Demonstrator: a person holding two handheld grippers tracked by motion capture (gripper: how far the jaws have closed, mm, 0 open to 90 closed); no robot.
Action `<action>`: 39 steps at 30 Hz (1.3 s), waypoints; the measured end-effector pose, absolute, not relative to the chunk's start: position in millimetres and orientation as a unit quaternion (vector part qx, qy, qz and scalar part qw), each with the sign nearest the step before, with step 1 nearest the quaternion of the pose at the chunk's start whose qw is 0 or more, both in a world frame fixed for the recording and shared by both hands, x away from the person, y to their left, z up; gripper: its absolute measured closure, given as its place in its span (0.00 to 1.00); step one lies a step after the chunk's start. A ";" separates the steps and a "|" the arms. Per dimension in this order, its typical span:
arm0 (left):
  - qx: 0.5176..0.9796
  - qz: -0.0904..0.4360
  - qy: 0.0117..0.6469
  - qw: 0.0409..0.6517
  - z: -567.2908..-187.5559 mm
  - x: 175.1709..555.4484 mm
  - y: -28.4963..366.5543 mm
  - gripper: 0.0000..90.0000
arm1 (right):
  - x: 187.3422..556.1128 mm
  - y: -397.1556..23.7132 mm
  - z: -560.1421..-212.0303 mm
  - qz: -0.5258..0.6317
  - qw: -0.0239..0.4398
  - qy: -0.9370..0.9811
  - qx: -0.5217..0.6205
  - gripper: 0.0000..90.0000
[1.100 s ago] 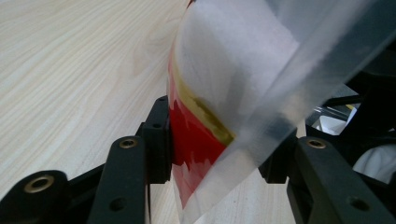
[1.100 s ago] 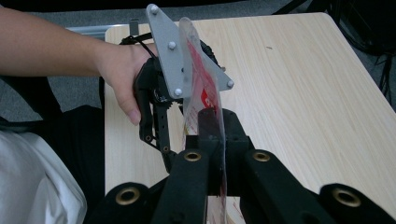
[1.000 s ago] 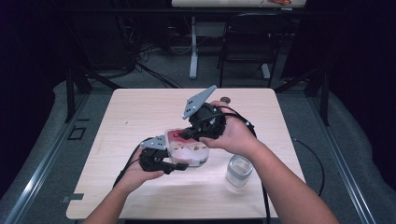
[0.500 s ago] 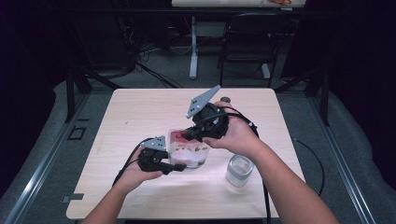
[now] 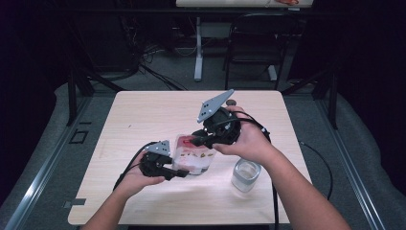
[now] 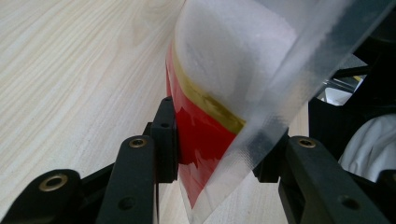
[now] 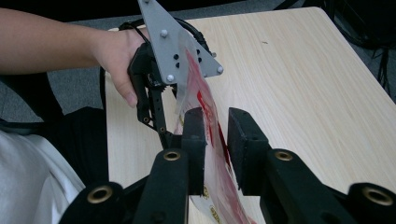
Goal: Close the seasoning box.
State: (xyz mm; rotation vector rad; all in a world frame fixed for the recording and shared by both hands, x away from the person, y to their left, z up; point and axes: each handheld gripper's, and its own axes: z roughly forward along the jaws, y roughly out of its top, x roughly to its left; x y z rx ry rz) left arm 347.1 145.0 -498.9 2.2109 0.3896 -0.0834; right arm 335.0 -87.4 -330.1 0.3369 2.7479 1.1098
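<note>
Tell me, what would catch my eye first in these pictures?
Most striking is the clear plastic pouch with red print held up over the middle of the wooden table between two black hand-held grippers. The left gripper clamps its lower end, while the right gripper has just been opening, the film passing between its parted jaws. A small glass jar stands near the table's front edge, beside the right forearm.

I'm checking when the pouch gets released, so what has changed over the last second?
The right gripper has just been opening: its jaws now stand apart around the clear red-printed pouch, with a gap beside it. The left gripper still clamps the pouch's lower end. The glass jar and the table stayed put.
</note>
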 end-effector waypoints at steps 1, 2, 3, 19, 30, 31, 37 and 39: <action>0.887 -0.035 0.156 0.434 -498.8 346.9 144.6 0.68 | 334.2 -86.7 -329.7 0.368 0.082 0.920 0.110 0.83; 0.887 -0.034 0.156 0.434 -498.7 346.4 144.2 0.68 | 333.6 -85.5 -330.3 0.371 0.084 0.918 0.110 0.83; 0.887 -0.034 0.156 0.434 -498.8 346.2 143.9 0.68 | 333.0 -84.5 -330.5 0.370 0.082 0.919 0.109 0.83; 0.894 -0.031 0.152 0.421 -499.1 345.4 143.0 0.68 | 330.7 -79.0 -337.6 0.379 0.091 0.915 0.103 0.93; 0.899 -0.032 0.143 0.412 -503.5 345.4 142.2 0.68 | 326.2 -91.5 -348.5 0.391 0.091 0.909 0.112 0.99; 0.899 -0.034 0.144 0.412 -504.8 345.2 141.4 0.68 | 326.0 -92.5 -349.7 0.389 0.091 0.910 0.114 0.99; 0.905 -0.035 0.143 0.400 -510.0 345.2 138.3 0.68 | 325.0 -98.8 -360.3 0.394 0.087 0.906 0.125 0.99; 0.906 -0.032 0.142 0.397 -510.5 345.1 138.3 0.68 | 324.9 -101.6 -362.6 0.396 0.085 0.905 0.128 0.99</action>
